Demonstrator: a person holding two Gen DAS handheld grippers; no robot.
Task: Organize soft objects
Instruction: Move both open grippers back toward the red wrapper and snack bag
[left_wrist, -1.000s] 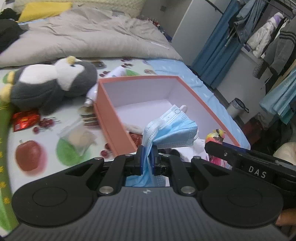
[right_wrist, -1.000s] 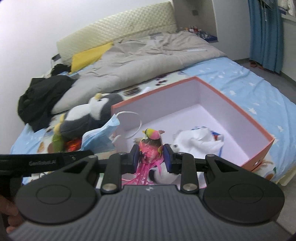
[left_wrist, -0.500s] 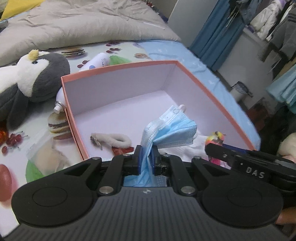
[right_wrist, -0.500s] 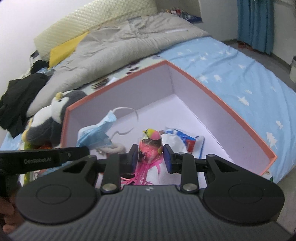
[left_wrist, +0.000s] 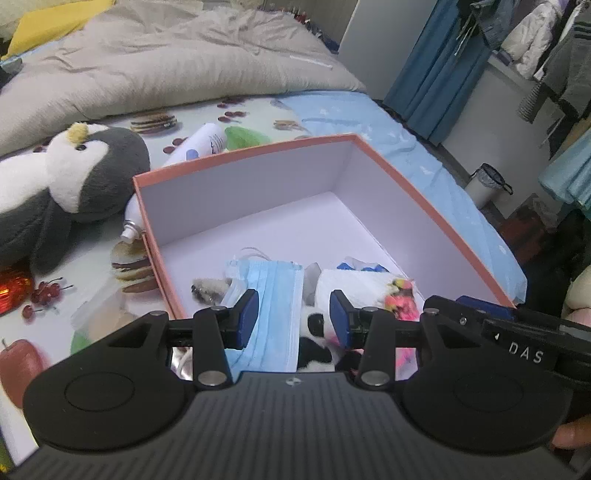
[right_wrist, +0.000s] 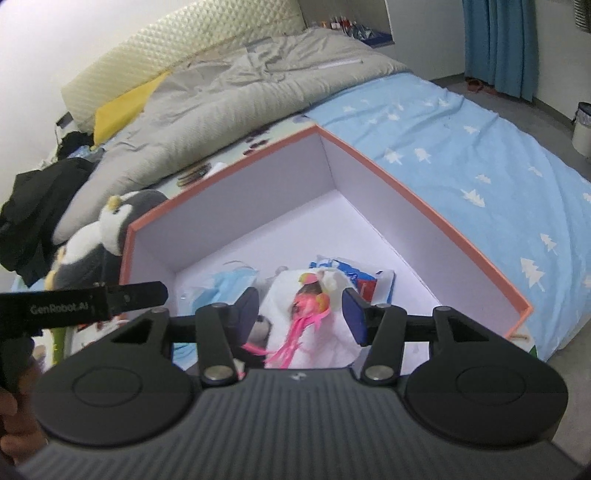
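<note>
An orange box (left_wrist: 424, 195) (right_wrist: 417, 195) with a pale lilac inside stands on the bed. In the left wrist view my left gripper (left_wrist: 293, 317) hangs over its near end, jaws opening, and the blue face mask (left_wrist: 275, 295) lies loose on the box floor below, clear of the pads. In the right wrist view my right gripper (right_wrist: 301, 314) is opening too, and the pink feathered bird toy (right_wrist: 308, 306) lies free on a white cloth (right_wrist: 332, 339) in the box. The mask (right_wrist: 225, 286) shows left of it.
A grey and white penguin plush (left_wrist: 62, 184) (right_wrist: 99, 240) lies left of the box beside a white tube (left_wrist: 199, 144). A small furry piece (left_wrist: 208, 290) and a blue-printed packet (right_wrist: 354, 277) are in the box. A grey duvet (left_wrist: 166, 62) covers the far bed.
Both grippers moved over the box and came lower, then opened. The blue mask dropped from the left gripper and the pink bird toy from the right; both now lie in the box.
</note>
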